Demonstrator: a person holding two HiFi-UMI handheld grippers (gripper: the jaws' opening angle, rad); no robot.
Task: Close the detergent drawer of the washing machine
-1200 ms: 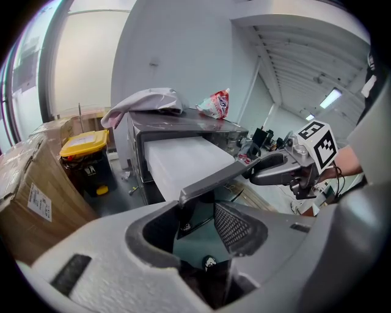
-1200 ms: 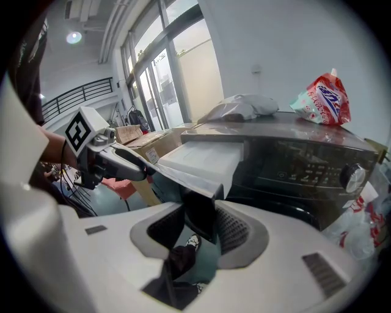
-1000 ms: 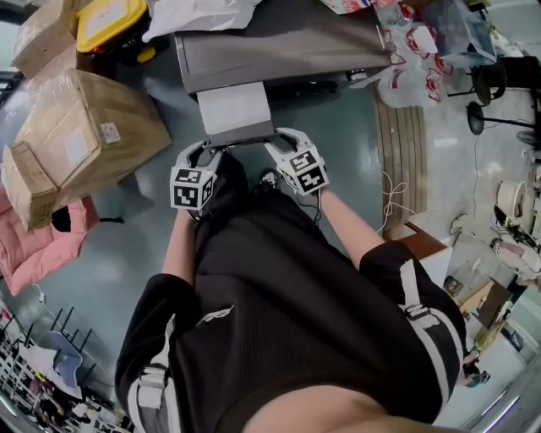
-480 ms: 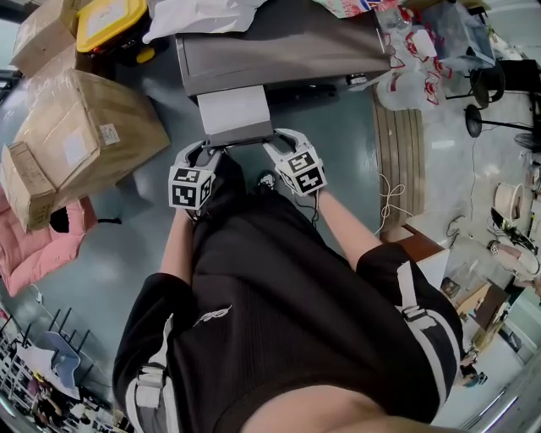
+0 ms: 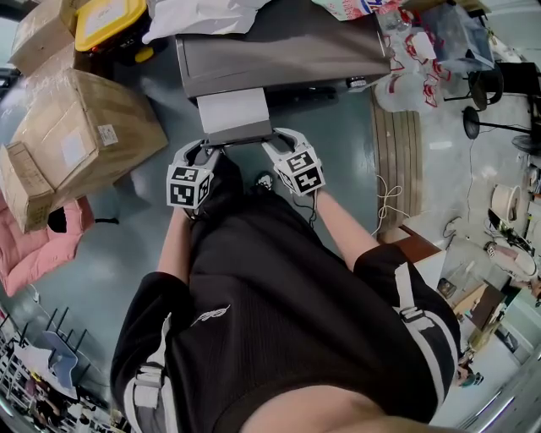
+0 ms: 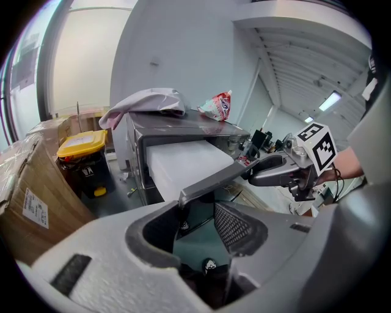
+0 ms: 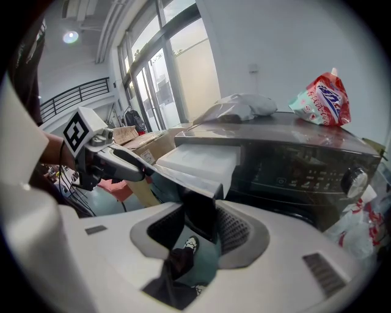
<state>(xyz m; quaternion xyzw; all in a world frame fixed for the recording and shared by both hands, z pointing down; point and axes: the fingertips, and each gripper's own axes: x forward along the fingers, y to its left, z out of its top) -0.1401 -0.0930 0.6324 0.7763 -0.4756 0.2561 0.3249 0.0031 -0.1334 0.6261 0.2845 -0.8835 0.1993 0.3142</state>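
Washing machine (image 5: 279,51): boxy, flat grey top with a dull satin sheen and a dark glossy control face.
Detergent drawer (image 5: 232,110): pulled out of the machine's front on the left half. It's a smooth white rectangular slab capped by a slim grey front bar (image 5: 241,133).

Left gripper (image 5: 205,150): matte light-grey moulded shell with dark cross-hatched pads (image 6: 235,226). It's on the bar's left end, jaws about half spread and closed onto that corner, and the bar end fills the gap.
Right gripper (image 5: 277,139): same build, on the bar's right end, with a similar half-spread clamp on the corner.
Both grippers point down at the bar from the side away from the machine.

On the machine top there's a crumpled white cloth (image 5: 203,13) and a glossy red-and-white pouch (image 7: 321,98).
Left of the machine are taped brown cardboard boxes (image 5: 84,127) and a yellow-lidded bin (image 5: 110,21).

Versus a second ago there's no real change. The drawer is out just as far and both grippers are on the same corners with the same jaw spread. Only the camera framing has drifted slightly.
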